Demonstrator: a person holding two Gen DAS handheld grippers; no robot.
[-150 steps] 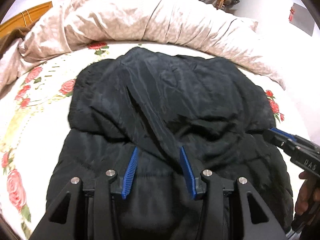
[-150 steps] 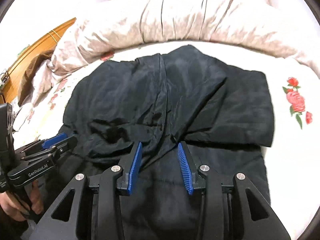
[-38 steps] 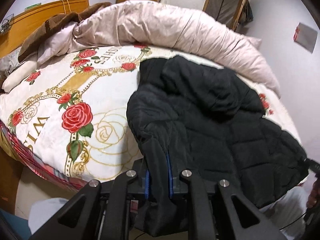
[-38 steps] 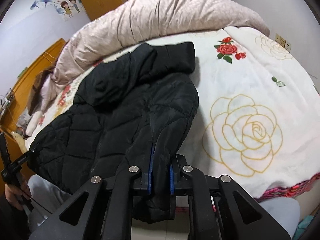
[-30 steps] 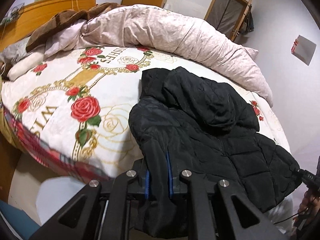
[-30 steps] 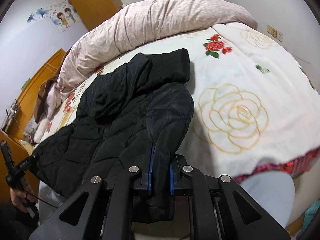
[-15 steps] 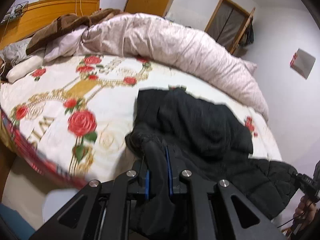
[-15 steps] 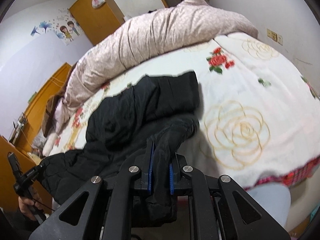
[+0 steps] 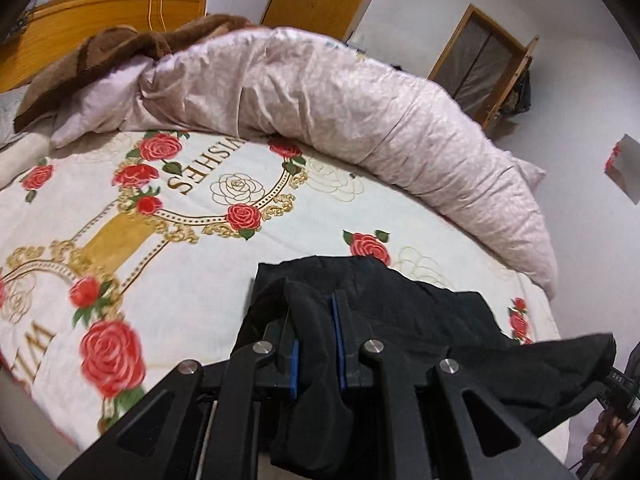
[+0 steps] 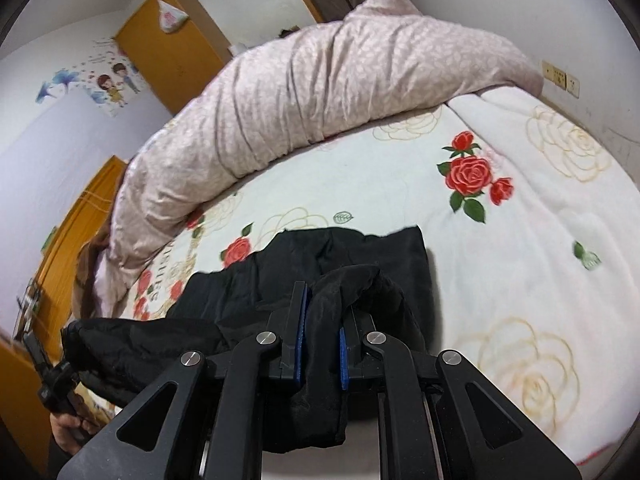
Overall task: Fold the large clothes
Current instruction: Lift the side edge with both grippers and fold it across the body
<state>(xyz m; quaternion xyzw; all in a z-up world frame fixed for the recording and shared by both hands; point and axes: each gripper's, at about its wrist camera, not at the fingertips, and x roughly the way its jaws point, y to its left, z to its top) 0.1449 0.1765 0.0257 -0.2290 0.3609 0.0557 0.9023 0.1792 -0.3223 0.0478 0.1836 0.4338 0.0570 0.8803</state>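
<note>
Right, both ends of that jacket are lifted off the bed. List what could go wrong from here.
1. The black jacket hangs bunched between the left gripper and the right gripper. It may fold crooked when laid down.
2. Each pair of jaws pinches only a thick wad of fabric, so an end could slip out.
3. The jacket is near the edge of the bed. Slack could drop off it.

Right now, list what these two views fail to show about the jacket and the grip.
- Left wrist view: the left gripper fingers cover the black jacket's pinched edge; which part is held stays unclear.
- Right wrist view: the right gripper blocks the jacket's near hem.
- Both views: the jacket's underside is hidden, and the bedspread is blurred.
</note>
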